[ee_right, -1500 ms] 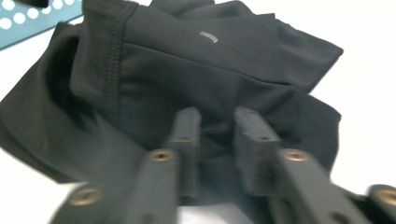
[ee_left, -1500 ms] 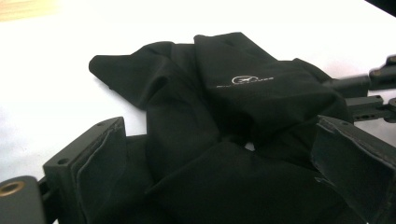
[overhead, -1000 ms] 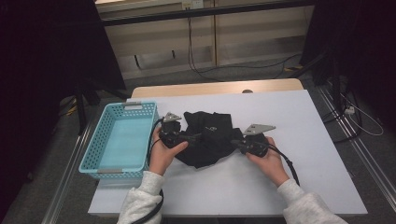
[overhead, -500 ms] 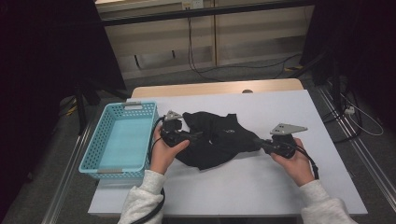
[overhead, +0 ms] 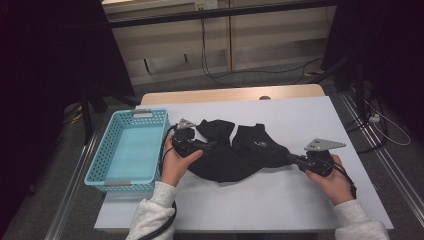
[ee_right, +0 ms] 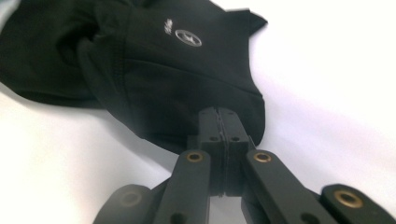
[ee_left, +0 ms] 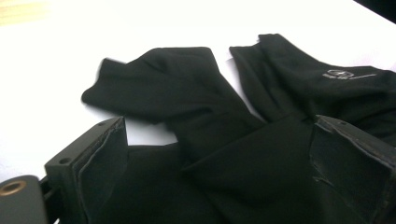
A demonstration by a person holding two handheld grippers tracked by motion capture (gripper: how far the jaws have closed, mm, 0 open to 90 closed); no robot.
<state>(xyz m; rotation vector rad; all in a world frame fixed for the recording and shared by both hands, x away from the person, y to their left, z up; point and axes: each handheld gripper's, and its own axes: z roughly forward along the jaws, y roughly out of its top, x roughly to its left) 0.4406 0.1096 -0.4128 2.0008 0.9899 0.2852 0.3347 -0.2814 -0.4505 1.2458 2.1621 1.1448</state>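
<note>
You are pinching the black garment with the right gripper, jaws clamped on its edge; the left gripper is gaping over cloth beside the blue basket, spreading unfinished

Turquoise basket blocks worktop left edge. Black garment sprawls right of basket, mid-worktop. Bare worktop beyond garment, right of it, and along near edge: passable.

Black two-jaw left claw and right claw, brass screws, grey three-cornered plates, trailing black cables, seemingly off-white sleeves
</note>
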